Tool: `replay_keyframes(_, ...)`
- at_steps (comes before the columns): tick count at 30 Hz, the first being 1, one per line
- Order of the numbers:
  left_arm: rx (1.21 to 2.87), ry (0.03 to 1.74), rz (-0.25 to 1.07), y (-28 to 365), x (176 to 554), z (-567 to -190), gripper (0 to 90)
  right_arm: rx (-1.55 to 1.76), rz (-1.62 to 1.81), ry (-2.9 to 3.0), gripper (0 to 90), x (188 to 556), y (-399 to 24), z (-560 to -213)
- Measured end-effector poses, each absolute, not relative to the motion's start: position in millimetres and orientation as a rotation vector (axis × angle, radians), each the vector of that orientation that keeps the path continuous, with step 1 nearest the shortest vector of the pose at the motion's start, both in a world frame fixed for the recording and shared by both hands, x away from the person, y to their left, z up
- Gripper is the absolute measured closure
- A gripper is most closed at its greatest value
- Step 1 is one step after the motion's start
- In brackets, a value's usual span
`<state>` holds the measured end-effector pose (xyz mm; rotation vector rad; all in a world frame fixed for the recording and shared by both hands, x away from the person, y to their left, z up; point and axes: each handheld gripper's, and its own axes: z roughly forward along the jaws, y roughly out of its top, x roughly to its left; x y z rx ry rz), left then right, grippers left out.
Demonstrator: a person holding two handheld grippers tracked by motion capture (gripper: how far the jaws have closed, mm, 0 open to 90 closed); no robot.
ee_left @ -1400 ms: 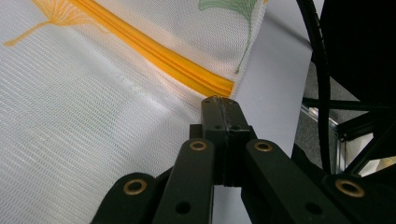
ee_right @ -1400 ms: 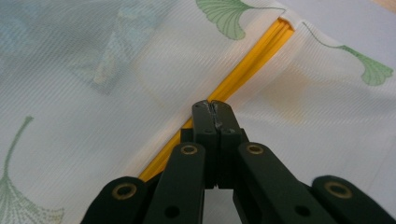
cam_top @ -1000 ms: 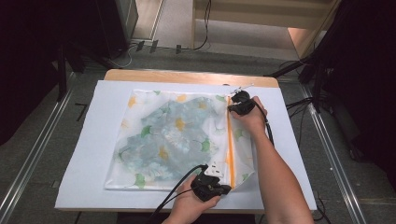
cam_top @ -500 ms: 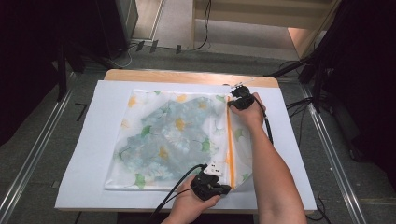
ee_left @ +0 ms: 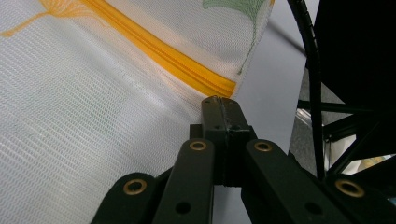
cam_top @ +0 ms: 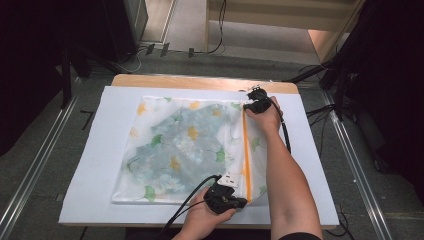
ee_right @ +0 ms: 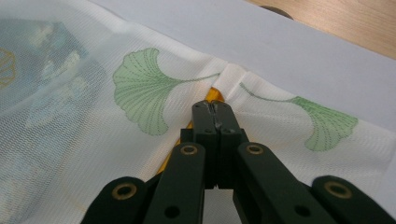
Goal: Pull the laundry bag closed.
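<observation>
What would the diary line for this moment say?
left gripper: shut at near end of zip | right gripper: shut at far end of orange zip | mesh bag: flat on white sheet

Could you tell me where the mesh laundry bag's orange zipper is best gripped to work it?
Pinch at the far end of the orange zipper, coming from above, where the right gripper sits with shut jaws. The mesh laundry bag lies flat, so only that raised seam offers a pinch; the left gripper steadies the near end.
</observation>
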<state>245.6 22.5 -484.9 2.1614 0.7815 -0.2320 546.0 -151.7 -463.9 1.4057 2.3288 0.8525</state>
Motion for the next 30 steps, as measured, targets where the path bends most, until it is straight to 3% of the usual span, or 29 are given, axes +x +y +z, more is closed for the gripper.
replay_keyframes(20, 2.159, 0.779, -0.236, 23, 246, -485, 90.0, 1.492, 0.907, 2.232, 90.0, 552, -152, -467)
replay_keyframes(30, 2.167, 0.759, -0.220, 23, 245, -485, 90.0, 1.504, 1.155, 2.135, 50.4, 527, -161, -460)
